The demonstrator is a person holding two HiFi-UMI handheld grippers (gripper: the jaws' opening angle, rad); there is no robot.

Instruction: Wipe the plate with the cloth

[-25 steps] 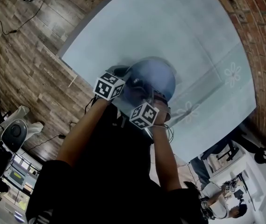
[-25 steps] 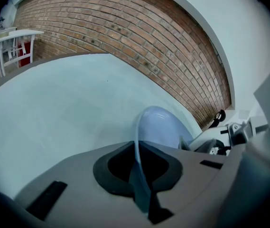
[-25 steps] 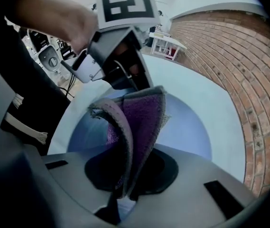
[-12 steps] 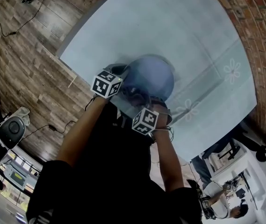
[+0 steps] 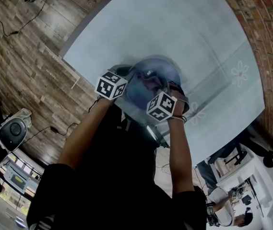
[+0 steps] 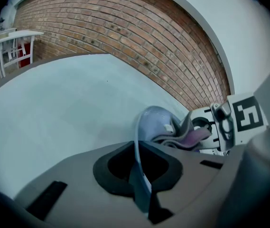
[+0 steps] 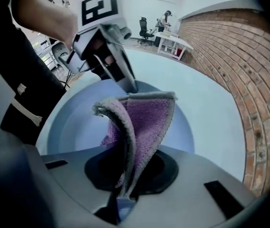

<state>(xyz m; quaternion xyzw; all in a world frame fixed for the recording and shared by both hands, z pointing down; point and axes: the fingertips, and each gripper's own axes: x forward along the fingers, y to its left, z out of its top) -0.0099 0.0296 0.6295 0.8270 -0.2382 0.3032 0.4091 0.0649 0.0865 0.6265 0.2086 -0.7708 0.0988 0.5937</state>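
In the head view a pale blue plate is tilted up off the table, with my left gripper shut on its near left rim. The left gripper view has that rim running edge-on between the closed jaws of the left gripper. My right gripper is over the plate's face, shut on a purple-and-grey cloth. The cloth stands folded out of the right gripper against the plate. The cloth also lies on the plate in the left gripper view.
The table has a pale blue-grey cover with flower prints. A brick wall runs along its far right side, wooden floor lies to the left. White furniture and a person are at bottom right.
My right gripper has slid with the cloth up and to the right across the plate. The left gripper and the plate have stayed where they were.
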